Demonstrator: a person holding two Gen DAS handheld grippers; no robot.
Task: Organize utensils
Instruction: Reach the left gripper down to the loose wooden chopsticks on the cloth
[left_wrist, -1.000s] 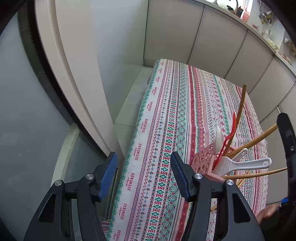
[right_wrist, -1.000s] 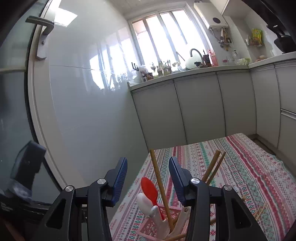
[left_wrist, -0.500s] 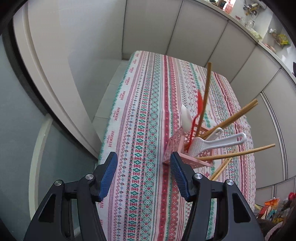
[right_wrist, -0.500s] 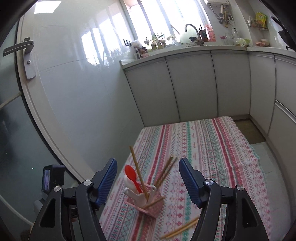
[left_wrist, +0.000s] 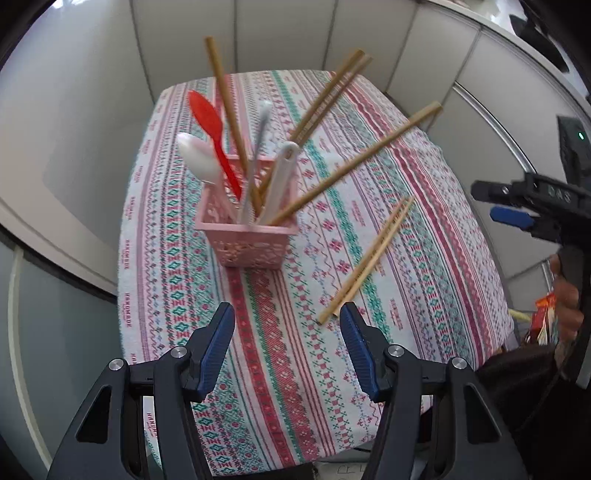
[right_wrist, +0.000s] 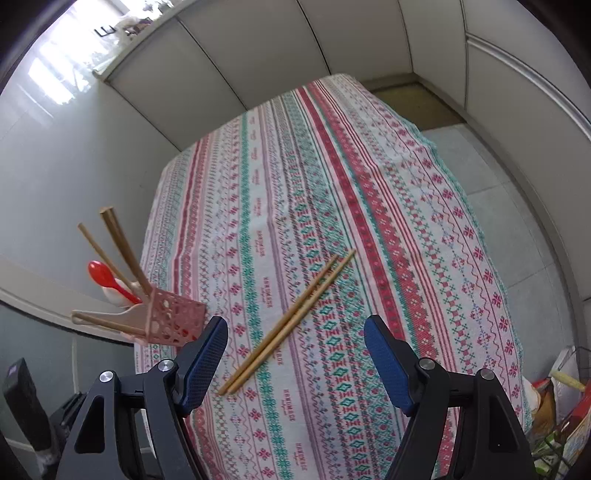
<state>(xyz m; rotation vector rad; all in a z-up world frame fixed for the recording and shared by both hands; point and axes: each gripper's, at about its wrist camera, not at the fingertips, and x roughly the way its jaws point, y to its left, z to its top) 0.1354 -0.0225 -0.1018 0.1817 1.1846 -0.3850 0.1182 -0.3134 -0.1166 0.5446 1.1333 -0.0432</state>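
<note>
two chopsticks (right_wrist: 288, 321) newly visible (right fingers (right_wrist: 388, 369) wider)

One basket (left_wrist: 251, 236); two loose chopsticks (left_wrist: 365, 262); one red spoon (left_wrist: 212, 125).

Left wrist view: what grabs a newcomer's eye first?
The pink basket near the tablecloth's left side, bristling with chopsticks, a red spoon and white utensils. Right of it, a loose pair of chopsticks lies flat on the cloth, ahead of the open, empty left gripper.
</note>
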